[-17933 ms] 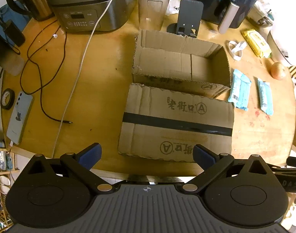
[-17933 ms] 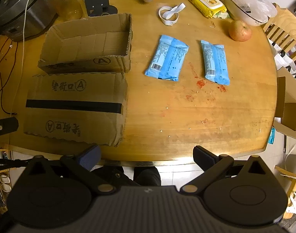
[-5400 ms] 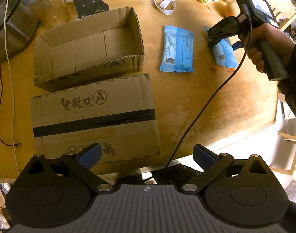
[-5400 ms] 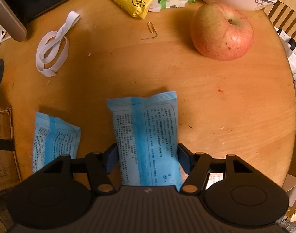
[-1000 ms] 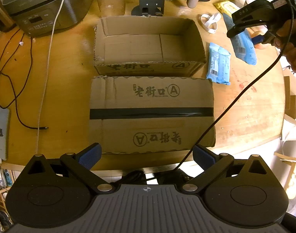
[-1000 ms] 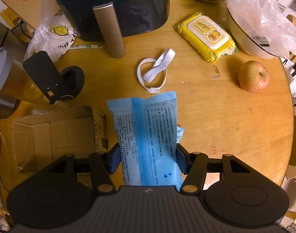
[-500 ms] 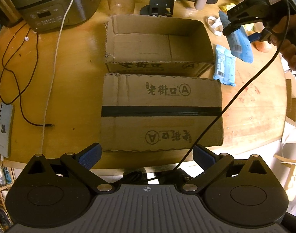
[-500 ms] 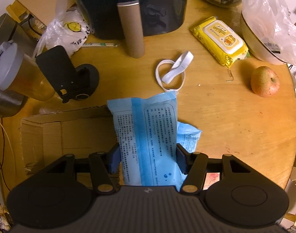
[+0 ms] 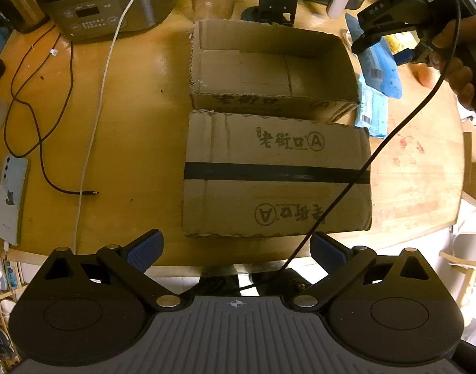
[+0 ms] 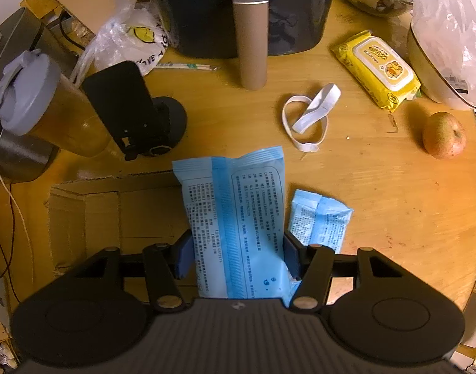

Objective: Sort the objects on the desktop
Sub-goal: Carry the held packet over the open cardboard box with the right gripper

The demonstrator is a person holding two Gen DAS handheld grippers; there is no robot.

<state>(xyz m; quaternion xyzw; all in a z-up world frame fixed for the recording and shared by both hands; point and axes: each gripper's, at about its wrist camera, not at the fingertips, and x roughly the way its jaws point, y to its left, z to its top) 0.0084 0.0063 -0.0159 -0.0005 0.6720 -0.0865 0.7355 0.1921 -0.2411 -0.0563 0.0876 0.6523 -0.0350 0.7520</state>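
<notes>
Our right tool [image 10: 238, 258] pinched one blue packet [image 10: 235, 218], hanging over the near wall of the cardboard box [image 10: 113, 215]. The box held nothing; a second packet [image 10: 319, 218] lay on the counter [image 10: 394, 202] just right. Left tool [image 9: 236, 247] spread, idle.

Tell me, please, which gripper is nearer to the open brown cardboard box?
Right. The right gripper, clamping a blue packet, hangs by the open brown cardboard box's right wall; the left gripper sits open off the table's near edge.
</notes>
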